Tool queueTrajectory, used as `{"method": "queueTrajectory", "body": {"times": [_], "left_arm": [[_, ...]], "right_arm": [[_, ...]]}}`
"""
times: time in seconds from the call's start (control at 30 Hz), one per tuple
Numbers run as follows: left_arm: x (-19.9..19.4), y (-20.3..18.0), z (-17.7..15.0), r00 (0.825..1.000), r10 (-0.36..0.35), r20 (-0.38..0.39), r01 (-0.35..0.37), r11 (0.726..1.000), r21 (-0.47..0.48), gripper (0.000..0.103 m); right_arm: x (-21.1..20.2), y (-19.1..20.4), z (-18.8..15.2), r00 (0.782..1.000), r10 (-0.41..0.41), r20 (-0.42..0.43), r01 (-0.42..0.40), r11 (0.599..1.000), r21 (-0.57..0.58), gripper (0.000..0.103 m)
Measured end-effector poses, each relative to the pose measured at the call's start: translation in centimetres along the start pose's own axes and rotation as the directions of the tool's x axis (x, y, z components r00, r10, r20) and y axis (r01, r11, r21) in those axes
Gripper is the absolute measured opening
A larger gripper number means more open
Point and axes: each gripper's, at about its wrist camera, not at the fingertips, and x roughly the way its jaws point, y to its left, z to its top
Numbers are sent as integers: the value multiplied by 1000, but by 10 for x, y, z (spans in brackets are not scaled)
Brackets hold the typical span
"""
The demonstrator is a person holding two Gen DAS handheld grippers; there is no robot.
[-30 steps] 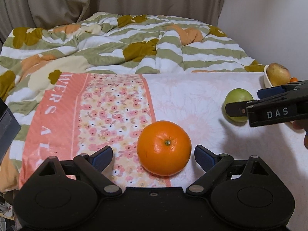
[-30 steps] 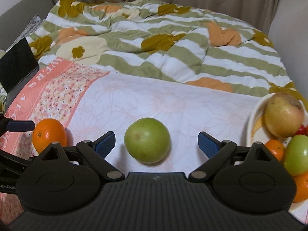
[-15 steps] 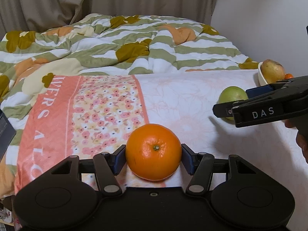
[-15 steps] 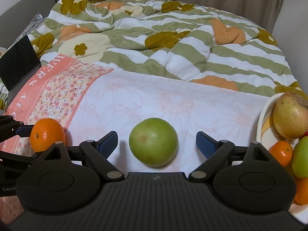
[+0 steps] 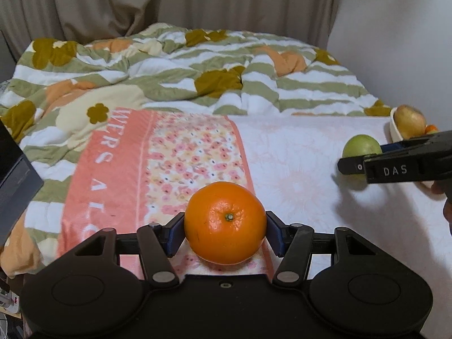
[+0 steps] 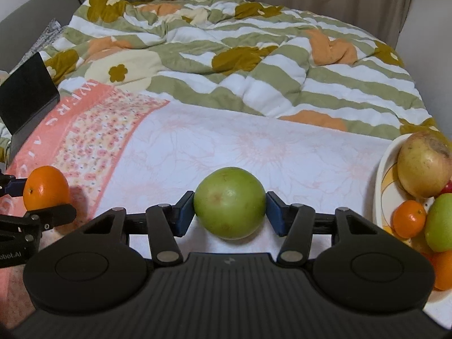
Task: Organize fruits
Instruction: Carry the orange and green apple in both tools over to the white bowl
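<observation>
An orange (image 5: 225, 223) sits just above the pink floral cloth with my left gripper (image 5: 225, 233) shut on it, blue pads pressing both sides. In the right wrist view the same orange (image 6: 46, 188) and left gripper (image 6: 34, 202) show at the far left. A green apple (image 6: 229, 202) lies on the pale cloth between the pads of my right gripper (image 6: 229, 216), whose jaws are closing and touch it on both sides. From the left wrist view the green apple (image 5: 362, 148) and right gripper (image 5: 370, 156) are at the right edge.
A cream bowl (image 6: 384, 169) at the right holds a yellowish apple (image 6: 423, 163), a small orange (image 6: 408, 219) and a green fruit (image 6: 440, 217). A rumpled green-striped quilt (image 6: 254, 56) lies behind. A black box (image 6: 28, 90) stands at the left edge.
The left jaws closed onto the orange and raised it slightly. The right jaws, wide apart before, have come in against the green apple.
</observation>
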Motion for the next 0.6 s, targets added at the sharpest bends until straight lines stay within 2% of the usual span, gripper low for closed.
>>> {"method": "queueTrajectory", "body": {"times": [0.33, 0.6], "left_arm": [[-48, -14, 3, 995, -19, 95, 21, 1000, -21, 63], [-82, -52, 6, 987, -36, 155, 35, 999, 12, 63]], "right_arm": [[-55, 3, -3, 997, 23, 74, -24, 1000, 14, 69], [-107, -24, -18, 991, 27, 134, -36, 997, 67, 69]]}}
